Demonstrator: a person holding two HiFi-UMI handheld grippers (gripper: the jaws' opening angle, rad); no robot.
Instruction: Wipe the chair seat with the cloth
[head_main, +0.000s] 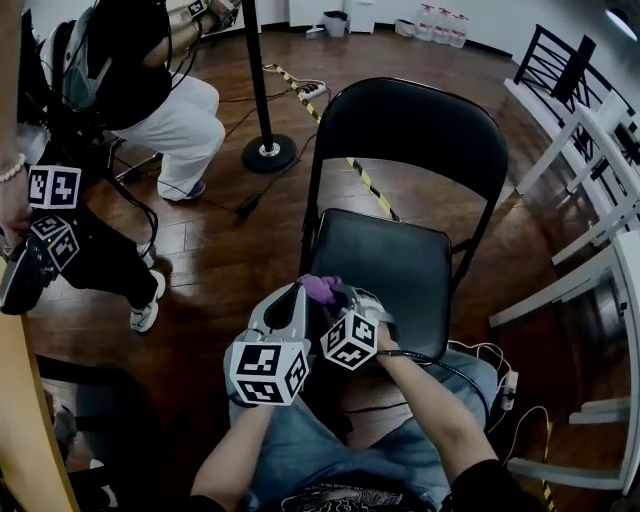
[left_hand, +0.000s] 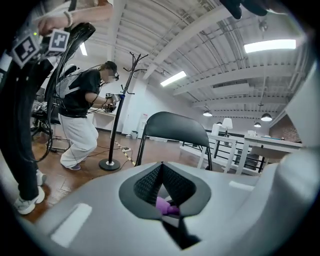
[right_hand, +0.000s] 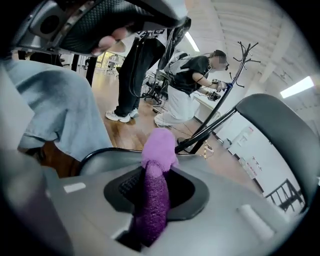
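Observation:
A black folding chair stands in front of me, its padded seat (head_main: 395, 262) bare. Both grippers hover at the seat's front left edge. My right gripper (head_main: 345, 296) (right_hand: 158, 172) is shut on a purple cloth (head_main: 320, 289) (right_hand: 160, 150); the cloth runs between its jaws and bulges out past the tips. My left gripper (head_main: 298, 293) (left_hand: 161, 168) sits just left of it, pads meeting at the tips. A scrap of the cloth (left_hand: 168, 206) shows in the gap low between its pads; whether it is pinched there is unclear. The chair back (left_hand: 172, 127) rises beyond.
A coat stand's round base (head_main: 268, 152) is on the wooden floor behind the chair's left. Two people stand at the left, one in white trousers (head_main: 185, 125). White table frames (head_main: 600, 215) line the right. Cables and a power strip (head_main: 508, 388) lie by my knee.

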